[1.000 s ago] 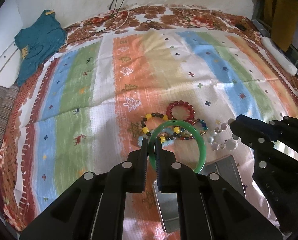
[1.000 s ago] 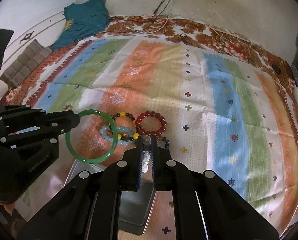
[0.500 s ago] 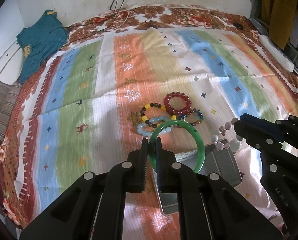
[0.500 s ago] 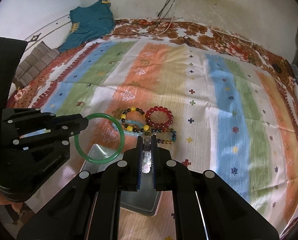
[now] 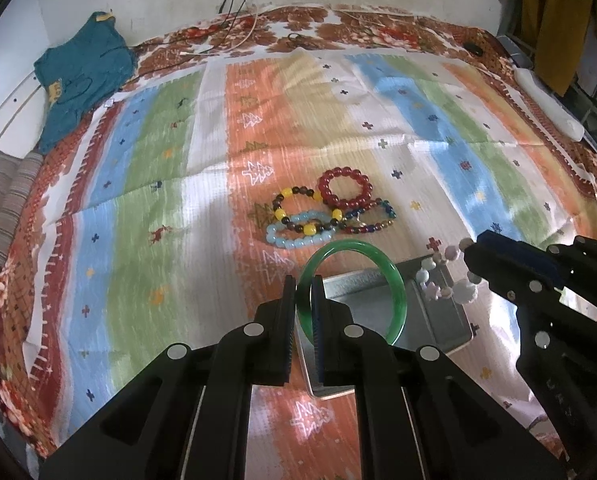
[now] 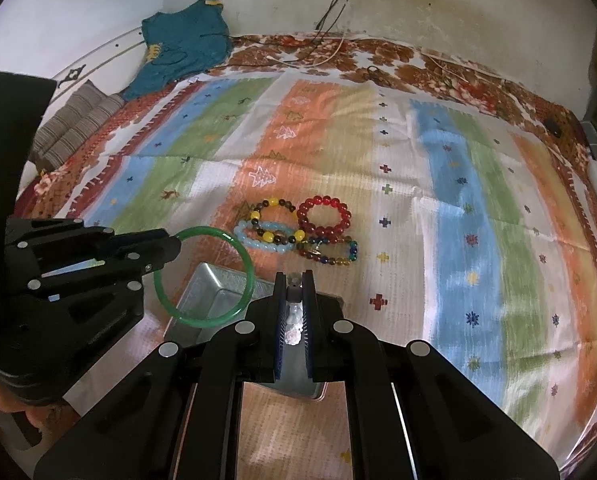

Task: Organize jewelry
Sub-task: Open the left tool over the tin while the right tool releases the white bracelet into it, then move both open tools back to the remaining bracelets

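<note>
Left gripper (image 5: 304,292) is clamped on the green bangle (image 5: 394,280), right gripper (image 6: 294,280) pinches the white bead bracelet (image 5: 450,276), both over the metal tin (image 5: 438,316). Other bead bracelets (image 5: 330,216) lie at 12 o'clock from it.

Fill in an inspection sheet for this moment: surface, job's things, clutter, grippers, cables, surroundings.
Surface: striped patterned cloth over a floral bedspread.
Job's things: open metal tin; four beaded bracelets clustered on the cloth.
Clutter: teal garment, folded striped fabric.
Grippers: left gripper shut on green bangle; right gripper shut on pale bead bracelet.
Cables: thin wires down the wall.
Surroundings: stained white wall.
</note>
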Motion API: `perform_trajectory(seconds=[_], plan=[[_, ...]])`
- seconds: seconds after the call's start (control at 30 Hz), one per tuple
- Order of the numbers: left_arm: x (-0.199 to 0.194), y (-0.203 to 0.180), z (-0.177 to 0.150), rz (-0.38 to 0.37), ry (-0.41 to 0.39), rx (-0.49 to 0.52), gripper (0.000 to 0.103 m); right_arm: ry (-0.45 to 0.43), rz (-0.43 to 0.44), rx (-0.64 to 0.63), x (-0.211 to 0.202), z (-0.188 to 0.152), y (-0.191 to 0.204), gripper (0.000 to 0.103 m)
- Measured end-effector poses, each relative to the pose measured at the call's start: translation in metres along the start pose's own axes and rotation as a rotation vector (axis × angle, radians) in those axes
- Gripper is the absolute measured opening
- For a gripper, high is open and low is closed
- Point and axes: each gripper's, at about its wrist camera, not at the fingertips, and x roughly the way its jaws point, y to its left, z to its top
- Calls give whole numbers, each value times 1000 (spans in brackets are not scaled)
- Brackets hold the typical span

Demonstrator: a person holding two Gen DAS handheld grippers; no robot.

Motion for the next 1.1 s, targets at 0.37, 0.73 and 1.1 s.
perform_trajectory(seconds=[0.37, 0.73, 1.1], plan=[[-3, 2, -7, 20, 18, -34, 25, 2, -28, 28, -2, -6, -7, 39], [3, 19, 1, 53, 21, -82, 50, 34, -39, 65, 9, -3, -17, 43], [18, 24, 13, 75, 28, -90, 63, 57, -47, 77, 22, 4, -24, 60]])
